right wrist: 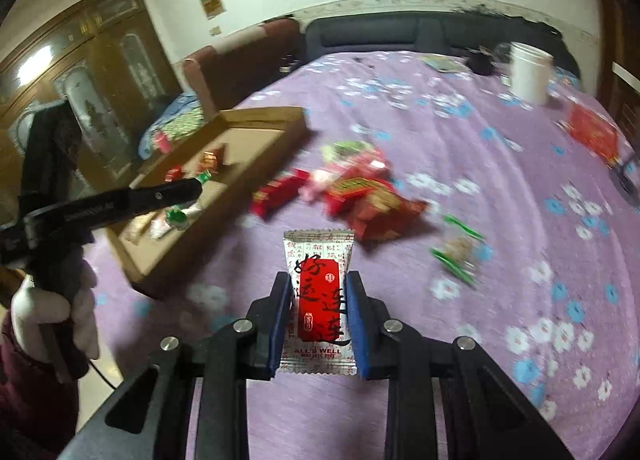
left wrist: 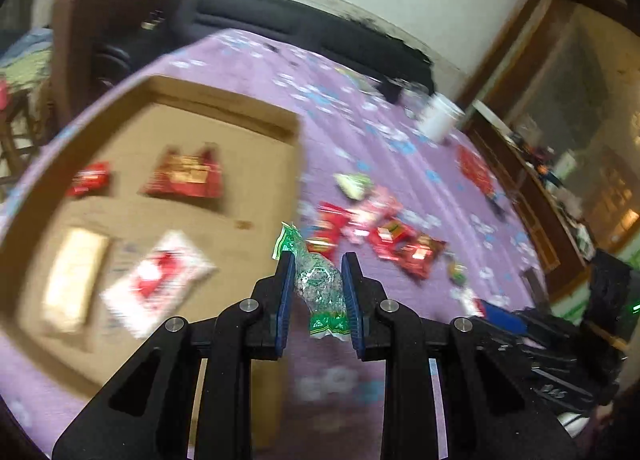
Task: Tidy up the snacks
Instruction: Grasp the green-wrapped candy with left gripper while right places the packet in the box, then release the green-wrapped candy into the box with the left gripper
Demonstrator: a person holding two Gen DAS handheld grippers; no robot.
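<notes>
A cardboard tray [right wrist: 224, 163] lies on the bedspread [right wrist: 460, 187], left of a snack pile [right wrist: 352, 191].

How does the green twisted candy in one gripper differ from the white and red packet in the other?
The green twist-wrapped candy is lumpy, crinkled foil; the white and red flat packet is smooth, rectangular and printed with characters. The candy looks narrower than the packet. Each is clamped off the table.
</notes>
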